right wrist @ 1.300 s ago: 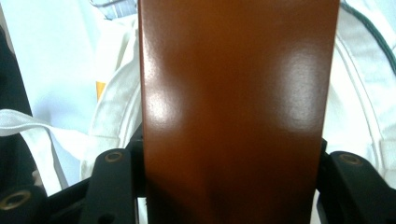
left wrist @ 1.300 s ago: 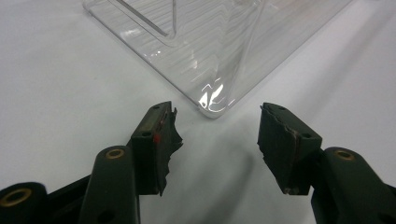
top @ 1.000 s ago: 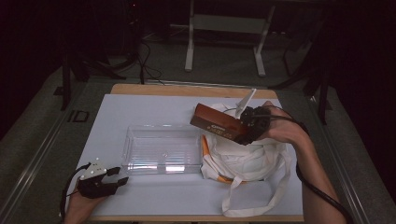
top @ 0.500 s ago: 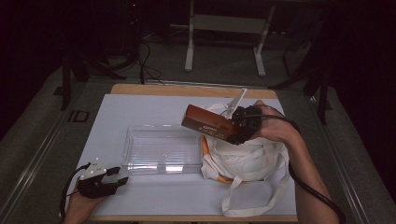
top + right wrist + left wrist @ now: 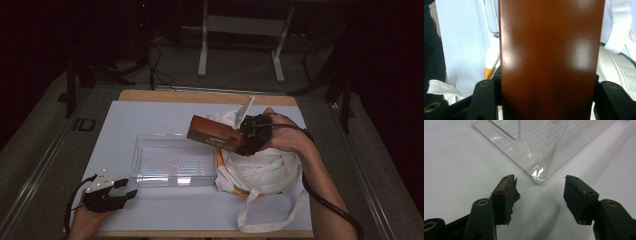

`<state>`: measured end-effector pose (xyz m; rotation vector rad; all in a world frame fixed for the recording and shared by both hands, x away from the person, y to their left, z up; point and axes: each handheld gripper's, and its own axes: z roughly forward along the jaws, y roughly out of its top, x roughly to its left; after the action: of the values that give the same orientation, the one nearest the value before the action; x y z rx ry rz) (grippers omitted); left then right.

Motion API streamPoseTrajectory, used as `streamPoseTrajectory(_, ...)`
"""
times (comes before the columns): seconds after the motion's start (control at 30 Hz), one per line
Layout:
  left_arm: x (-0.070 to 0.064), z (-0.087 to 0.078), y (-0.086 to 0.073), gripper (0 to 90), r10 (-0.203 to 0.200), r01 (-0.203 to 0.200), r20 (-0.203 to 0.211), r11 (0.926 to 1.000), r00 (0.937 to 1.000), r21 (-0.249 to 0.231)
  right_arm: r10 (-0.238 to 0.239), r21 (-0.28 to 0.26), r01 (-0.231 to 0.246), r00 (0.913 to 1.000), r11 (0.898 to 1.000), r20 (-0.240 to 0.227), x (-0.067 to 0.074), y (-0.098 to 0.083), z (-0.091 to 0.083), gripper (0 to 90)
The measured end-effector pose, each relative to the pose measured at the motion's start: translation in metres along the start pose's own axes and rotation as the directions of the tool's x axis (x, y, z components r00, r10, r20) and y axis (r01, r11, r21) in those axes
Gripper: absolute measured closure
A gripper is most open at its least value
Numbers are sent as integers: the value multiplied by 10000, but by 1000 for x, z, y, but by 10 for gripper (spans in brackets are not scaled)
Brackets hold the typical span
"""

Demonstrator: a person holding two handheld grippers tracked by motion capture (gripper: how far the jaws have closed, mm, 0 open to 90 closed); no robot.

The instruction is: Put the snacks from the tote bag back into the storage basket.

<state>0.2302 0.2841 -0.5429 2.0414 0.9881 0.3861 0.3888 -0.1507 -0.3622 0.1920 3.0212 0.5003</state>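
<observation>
A brown rectangular box [image 5: 216, 135] hangs above the white cloth bag [image 5: 265, 167], reaching toward the clear plastic tray [image 5: 170, 160]. My right gripper [image 5: 246, 140] is shut on the box's right end; in the right gripper view the box [image 5: 549, 57] spans the gap between both jaws. My left gripper [image 5: 129, 189] rests on the white table cover near the front left, open, with nothing between its fingers [image 5: 506, 195]. The tray's near corner [image 5: 537, 173] lies just ahead of them.
The white bag has orange trim [image 5: 220, 160] and a long strap [image 5: 272, 215] trailing toward the front edge. A white sheet [image 5: 150, 120] covers the wooden table. Metal stand legs [image 5: 240, 45] rise behind the table on the dark floor.
My right gripper has carried the brown box leftward, from over the bag's back edge toward the tray. The left gripper has stayed put.
</observation>
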Motion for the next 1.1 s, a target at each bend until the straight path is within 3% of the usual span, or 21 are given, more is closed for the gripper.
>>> streamPoseTrajectory(1.1, 0, 0, 0, 430, 22, -22, 28, 10000, 10000, 2, -703, 284, 711, 9971, 9971, -279, 10, 31, 25, 433)
